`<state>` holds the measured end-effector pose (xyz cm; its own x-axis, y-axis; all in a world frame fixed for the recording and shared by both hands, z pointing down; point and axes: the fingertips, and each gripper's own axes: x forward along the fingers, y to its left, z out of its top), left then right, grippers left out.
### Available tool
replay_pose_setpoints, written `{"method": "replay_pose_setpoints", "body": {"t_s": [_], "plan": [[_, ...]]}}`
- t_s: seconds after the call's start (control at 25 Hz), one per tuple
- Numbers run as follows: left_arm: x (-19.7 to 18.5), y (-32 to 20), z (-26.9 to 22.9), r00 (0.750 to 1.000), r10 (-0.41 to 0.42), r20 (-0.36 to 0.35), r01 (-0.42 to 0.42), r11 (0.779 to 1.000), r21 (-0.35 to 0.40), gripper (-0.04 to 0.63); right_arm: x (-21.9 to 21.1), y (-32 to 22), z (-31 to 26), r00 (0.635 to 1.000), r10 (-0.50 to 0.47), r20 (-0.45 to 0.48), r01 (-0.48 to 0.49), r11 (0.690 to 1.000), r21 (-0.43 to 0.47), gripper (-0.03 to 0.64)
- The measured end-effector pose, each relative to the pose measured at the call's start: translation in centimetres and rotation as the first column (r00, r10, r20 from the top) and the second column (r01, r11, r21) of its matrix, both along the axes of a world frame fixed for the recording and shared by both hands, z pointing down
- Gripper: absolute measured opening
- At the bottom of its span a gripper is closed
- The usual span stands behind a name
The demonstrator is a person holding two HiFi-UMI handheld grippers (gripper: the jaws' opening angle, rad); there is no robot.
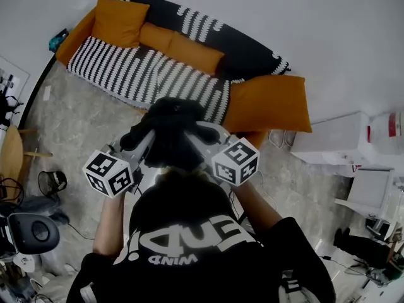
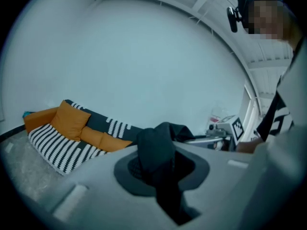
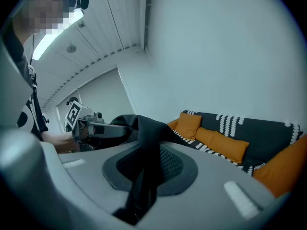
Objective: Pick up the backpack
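A black backpack [image 1: 170, 126] hangs in the air in front of me, over the floor before the sofa. My left gripper [image 1: 142, 145] is shut on one of its black straps [image 2: 156, 150], which runs up between the jaws in the left gripper view. My right gripper [image 1: 206, 141] is shut on another strap [image 3: 146, 150], which crosses its pad and leads to the bag's dark bulk [image 3: 127, 123]. Each gripper sees the other across the bag: the right gripper [image 2: 223, 128] and the left gripper [image 3: 91, 127]. The lower part of the backpack is hidden behind my head and the grippers.
A black sofa [image 1: 246, 55] with orange cushions [image 1: 118, 21] and a striped throw [image 1: 136, 74] stands just beyond the bag. A white cabinet [image 1: 331, 137] is at the right. A round wooden table [image 1: 9, 156] and dark gear [image 1: 31, 232] are at the left.
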<state>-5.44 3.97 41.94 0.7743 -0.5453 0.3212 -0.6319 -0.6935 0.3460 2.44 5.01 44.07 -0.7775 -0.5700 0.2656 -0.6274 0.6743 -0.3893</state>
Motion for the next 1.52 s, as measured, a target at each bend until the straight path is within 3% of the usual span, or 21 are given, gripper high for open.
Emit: {"method": "replay_pose_setpoints", "body": {"t_s": [0.28,0.6,1.52], "plan": [[1.8,1.9,1.9,0.999,0.033,-0.001,-0.033,0.999,-0.029,0.060,1.9,1.9,1.9,0.998,-0.049,-0.047,0.049,0.999,-0.007,0.054],[2.7,3.2,2.7,0.999,0.050,-0.012,-0.050,0.998,-0.042,0.060,2.8,3.5,2.5,0.998,-0.039,-0.057,0.038,0.999,-0.009,0.054],[3.2,3.7,1.5,0.998,0.053,-0.042,-0.055,0.998,-0.038,0.061,3.4,3.6,1.4,0.998,-0.064,-0.024,0.064,0.998,0.005,0.052]]}}
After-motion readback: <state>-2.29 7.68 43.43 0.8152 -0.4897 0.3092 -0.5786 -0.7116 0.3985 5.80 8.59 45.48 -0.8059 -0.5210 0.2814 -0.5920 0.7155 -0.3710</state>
